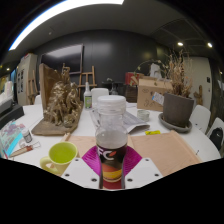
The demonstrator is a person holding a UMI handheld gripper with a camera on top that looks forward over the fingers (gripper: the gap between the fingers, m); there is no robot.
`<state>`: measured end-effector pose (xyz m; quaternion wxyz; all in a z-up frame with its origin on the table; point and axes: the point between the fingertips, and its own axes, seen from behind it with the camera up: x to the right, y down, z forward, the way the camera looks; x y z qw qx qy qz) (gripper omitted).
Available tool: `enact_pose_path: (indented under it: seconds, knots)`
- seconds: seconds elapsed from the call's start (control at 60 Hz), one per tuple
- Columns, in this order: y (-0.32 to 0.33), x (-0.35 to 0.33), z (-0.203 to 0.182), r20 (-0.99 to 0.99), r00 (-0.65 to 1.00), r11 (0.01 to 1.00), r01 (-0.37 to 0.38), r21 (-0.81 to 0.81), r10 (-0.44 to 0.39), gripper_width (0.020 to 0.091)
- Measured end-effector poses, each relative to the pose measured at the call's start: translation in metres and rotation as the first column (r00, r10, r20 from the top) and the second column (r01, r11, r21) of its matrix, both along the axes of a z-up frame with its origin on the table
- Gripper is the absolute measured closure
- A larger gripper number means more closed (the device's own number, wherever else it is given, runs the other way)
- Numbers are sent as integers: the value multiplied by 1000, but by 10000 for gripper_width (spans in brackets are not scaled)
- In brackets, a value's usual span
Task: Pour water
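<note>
Hand-held gripper (112,165) pinching capped bottle (111,140); fingertips hidden; green cup (61,154) nearby.

The tongs (111,163) show as two white plastic fingers (82,170), broad and blocky, with stepped, angular outer edges. Each finger carries a magenta pad (93,158) on its inner face, flat and bright against the white. The left pad bears a small white marking, too fine to read. No cables, screws or sleeves can be made out on the visible parts
</note>
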<state>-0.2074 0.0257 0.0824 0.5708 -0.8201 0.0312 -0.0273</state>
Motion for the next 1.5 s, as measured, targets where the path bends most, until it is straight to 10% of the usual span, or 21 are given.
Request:
enact_pose_path:
  seconds: [0.2, 0.367, 0.467, 1.05, 1.5]
  knots:
    - [-3, 6, -27, -6, 1000, 1000, 23, -15, -23, 845]
    - [-10, 6, -30, -17, 999, 999, 27, -26, -27, 672]
    - [-22, 5, -35, -27, 999, 994, 28, -102, -31, 238]
    - [-250, -75, 95, 51, 996, 970, 77, -232, -66, 246]
    - [-286, -90, 118, 86, 992, 967, 110, -229, -92, 245]
